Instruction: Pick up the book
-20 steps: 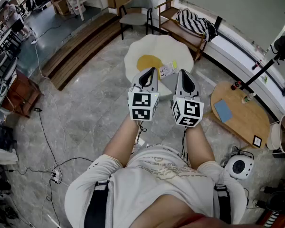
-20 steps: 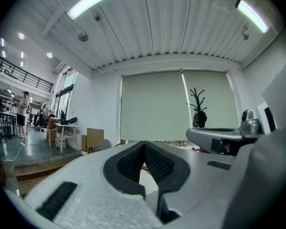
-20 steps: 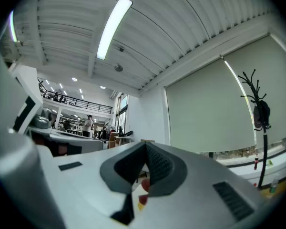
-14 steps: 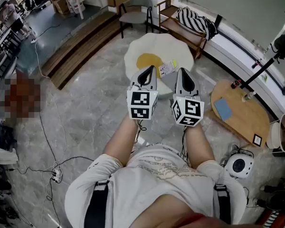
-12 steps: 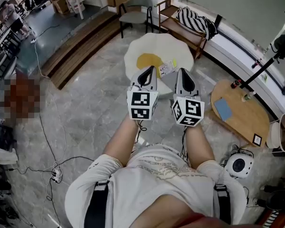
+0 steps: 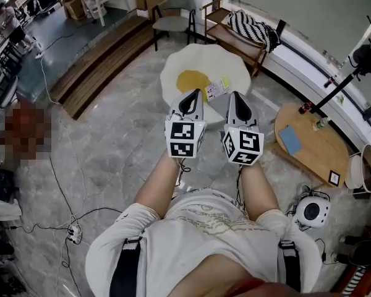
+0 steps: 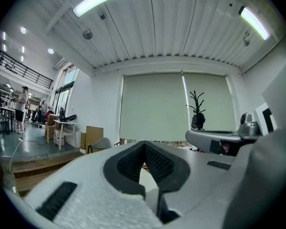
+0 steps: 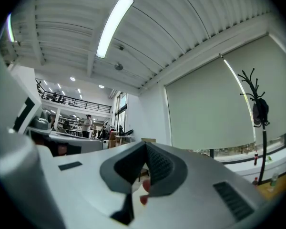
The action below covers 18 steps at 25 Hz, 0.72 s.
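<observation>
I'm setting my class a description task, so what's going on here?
A person in a white T-shirt stands on a grey stone floor holding a white two-jaw gripper in each hand, out in front. The left gripper and right gripper are both shut and empty. What looks like a small yellow-green book lies ahead on a white egg-shaped mat with a yellow centre, not yet touched.

Fig.: wearer seen from above. White short-sleeved T-shirt (image 6: 205, 226) w/ faint chest print; two black shoulder straps (image 6: 127, 266). Left gripper (image 6: 193, 93) and right gripper (image 6: 237, 96): pale grey tapered shells, each w/ a white marker cube (image 6: 185, 138) in black squares. Fingers (image 7: 127, 165) lined w/ dark ribbed pads. Thin black cable (image 6: 183, 164) under the cube.
</observation>
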{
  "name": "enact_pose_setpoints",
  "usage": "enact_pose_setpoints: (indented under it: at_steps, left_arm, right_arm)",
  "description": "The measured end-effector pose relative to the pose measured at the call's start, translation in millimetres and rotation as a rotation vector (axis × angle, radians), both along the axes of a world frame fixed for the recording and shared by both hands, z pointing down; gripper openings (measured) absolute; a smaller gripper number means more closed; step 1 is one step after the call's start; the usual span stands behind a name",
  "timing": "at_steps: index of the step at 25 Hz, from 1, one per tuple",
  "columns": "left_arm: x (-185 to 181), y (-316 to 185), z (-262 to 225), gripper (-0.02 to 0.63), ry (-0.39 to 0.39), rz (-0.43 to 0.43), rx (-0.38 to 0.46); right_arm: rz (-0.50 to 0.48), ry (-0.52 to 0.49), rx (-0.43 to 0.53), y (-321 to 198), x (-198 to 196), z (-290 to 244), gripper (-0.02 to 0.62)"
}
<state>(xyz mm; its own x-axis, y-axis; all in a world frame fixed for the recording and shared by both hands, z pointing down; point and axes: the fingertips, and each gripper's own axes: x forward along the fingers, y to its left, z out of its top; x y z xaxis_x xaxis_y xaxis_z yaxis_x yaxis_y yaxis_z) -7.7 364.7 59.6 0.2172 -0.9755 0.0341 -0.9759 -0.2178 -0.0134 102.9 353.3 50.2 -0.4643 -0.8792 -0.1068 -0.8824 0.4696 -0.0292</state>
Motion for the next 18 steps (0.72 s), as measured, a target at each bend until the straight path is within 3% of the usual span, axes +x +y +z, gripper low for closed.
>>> enact_pose_setpoints:
  at_steps: [18]
  left_arm:
    - [-86, 16, 19, 0.017, 0.006, 0.096, -0.038]
  right_arm:
    - [0.064, 0.03, -0.03, 24, -93, 15, 0.025]
